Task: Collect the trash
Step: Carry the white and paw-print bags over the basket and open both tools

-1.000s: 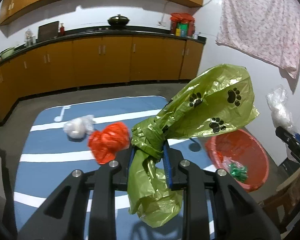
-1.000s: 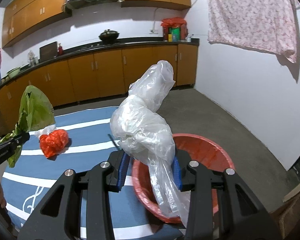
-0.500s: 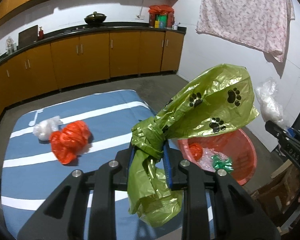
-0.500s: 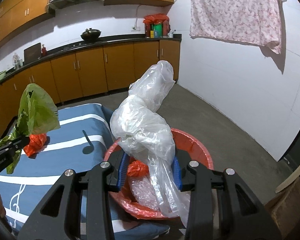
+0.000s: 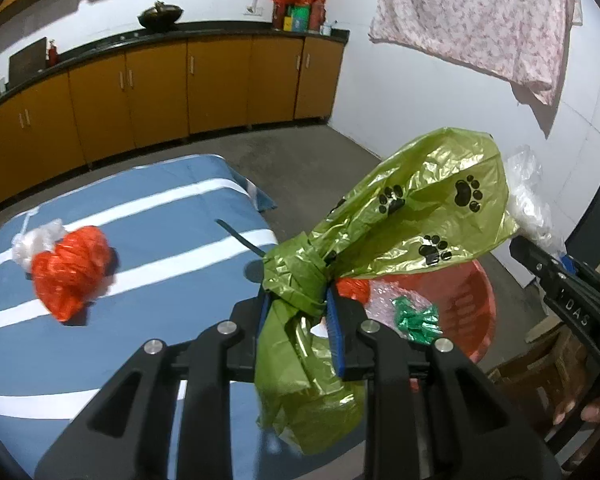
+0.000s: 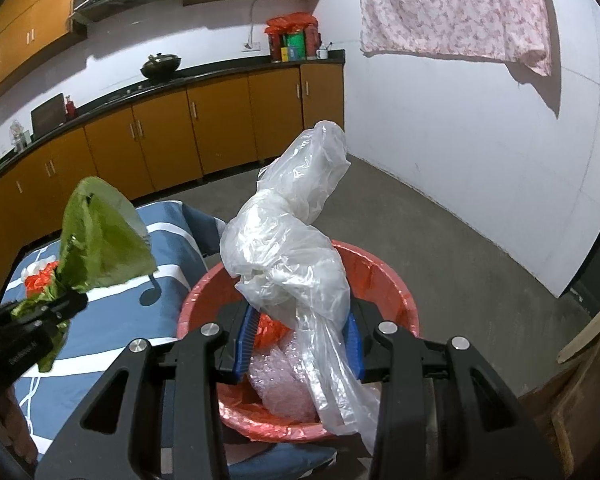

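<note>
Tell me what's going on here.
A person is collecting trash with a handheld gripper in each hand. The left gripper is clamped on a knotted green bag printed with paw marks, and the right gripper is clamped on a clear plastic bag. Both are held over or near the red basin, which already holds some wrappers. A red bag and a white wad are not yet collected from the blue striped cloth.

Glossy crinkled green plastic bag [image 5: 428, 216]; filmy clear plastic bag [image 6: 296, 248].
</note>
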The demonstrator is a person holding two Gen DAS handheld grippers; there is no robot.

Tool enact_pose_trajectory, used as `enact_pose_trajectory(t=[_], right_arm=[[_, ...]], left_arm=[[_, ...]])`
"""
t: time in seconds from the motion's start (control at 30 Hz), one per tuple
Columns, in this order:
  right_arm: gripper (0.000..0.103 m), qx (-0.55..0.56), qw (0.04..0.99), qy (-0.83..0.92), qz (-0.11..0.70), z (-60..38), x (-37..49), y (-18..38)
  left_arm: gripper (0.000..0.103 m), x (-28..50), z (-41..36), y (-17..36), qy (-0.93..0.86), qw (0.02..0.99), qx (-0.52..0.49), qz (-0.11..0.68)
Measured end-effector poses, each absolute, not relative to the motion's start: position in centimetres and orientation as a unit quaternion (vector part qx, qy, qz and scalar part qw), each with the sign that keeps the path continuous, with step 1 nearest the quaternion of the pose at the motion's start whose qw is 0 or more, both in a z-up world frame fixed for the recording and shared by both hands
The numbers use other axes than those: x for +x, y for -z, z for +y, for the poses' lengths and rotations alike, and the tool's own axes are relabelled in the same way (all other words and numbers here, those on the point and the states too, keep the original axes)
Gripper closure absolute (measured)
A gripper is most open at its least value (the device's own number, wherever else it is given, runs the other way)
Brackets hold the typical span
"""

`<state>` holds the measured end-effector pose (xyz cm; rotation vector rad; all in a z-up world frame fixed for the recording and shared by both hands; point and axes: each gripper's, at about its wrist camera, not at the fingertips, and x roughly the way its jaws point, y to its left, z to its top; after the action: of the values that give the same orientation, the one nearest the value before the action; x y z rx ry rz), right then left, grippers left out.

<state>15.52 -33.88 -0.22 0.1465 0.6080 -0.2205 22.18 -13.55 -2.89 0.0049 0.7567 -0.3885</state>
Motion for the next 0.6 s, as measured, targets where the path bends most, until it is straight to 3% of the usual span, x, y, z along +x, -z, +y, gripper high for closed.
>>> enact_pose_trajectory(t=[0.6], right_arm=[[0.065,0.120,0.938,0.111,0.306,-37.3,17.4,1.7]], left_arm=[[0.076,26.4,-22.6,7.2,0.252,0.875,0.015,0.412]])
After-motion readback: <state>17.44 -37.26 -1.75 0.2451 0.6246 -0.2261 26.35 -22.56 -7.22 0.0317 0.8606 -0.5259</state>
